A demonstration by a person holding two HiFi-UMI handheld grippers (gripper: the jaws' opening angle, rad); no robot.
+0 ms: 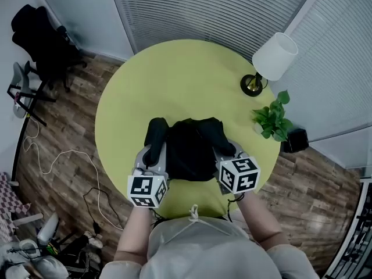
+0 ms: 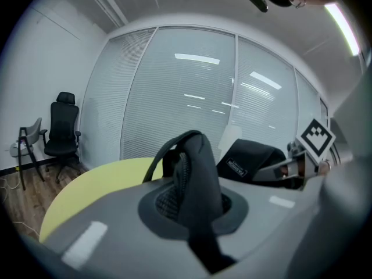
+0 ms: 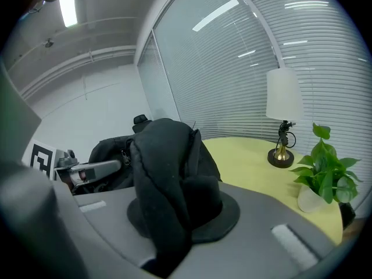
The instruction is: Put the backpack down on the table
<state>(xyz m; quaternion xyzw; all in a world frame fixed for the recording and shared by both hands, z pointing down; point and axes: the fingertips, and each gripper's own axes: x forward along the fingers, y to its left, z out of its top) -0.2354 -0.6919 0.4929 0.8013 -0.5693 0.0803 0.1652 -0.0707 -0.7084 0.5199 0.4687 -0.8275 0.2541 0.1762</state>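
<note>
A black backpack (image 1: pixel 189 150) hangs between my two grippers over the near edge of the round yellow-green table (image 1: pixel 174 80). My left gripper (image 1: pixel 152 156) is shut on the backpack's left shoulder strap (image 2: pixel 195 179), which rises padded and looped between the jaws. My right gripper (image 1: pixel 224 153) is shut on the right shoulder strap (image 3: pixel 168 179), bunched thick between its jaws. In the left gripper view the bag's body (image 2: pixel 250 158) and the other gripper show to the right. Whether the bag's bottom touches the tabletop is hidden.
A table lamp with a white shade (image 1: pixel 273 57) and a small potted plant (image 1: pixel 273 118) stand at the table's right side. A black office chair (image 1: pixel 43 39) stands on the wood floor at far left. Cables (image 1: pixel 64 161) trail on the floor. Blinds cover the windows behind.
</note>
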